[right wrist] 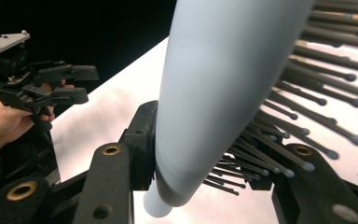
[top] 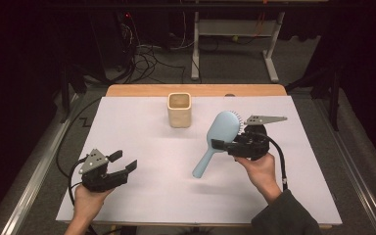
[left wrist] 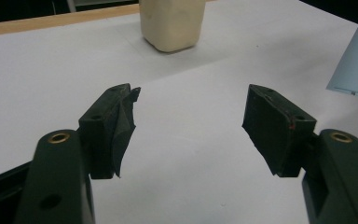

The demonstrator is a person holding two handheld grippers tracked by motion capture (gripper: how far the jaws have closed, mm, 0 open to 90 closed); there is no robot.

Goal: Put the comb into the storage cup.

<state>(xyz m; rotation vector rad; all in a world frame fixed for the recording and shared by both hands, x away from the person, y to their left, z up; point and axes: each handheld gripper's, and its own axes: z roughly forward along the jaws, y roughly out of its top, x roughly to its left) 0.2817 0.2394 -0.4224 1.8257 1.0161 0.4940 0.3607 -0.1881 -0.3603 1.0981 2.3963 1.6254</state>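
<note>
While your right gripper (top: 227,145) is pinching that pale blue plastic hairbrush (top: 219,137) where the head narrows into the handle, one pad sits on the smooth back and the other is buried in the dark ball-tipped bristles (right wrist: 303,107), so that grip looks kinda sketchy to me. Bristles flex, and the long handle hangs down toward the white table cover (top: 142,147), so the brush could swivel or slip out if you swing fast. It's held up just right of the cream square cup (top: 179,110) and nearer to you. Come in crooked and you'll probably clip the cup's rim and tip it. Your left gripper (top: 122,164) is spread wide with nothing in it, well left of the cup, so it can't steady anything.
</note>
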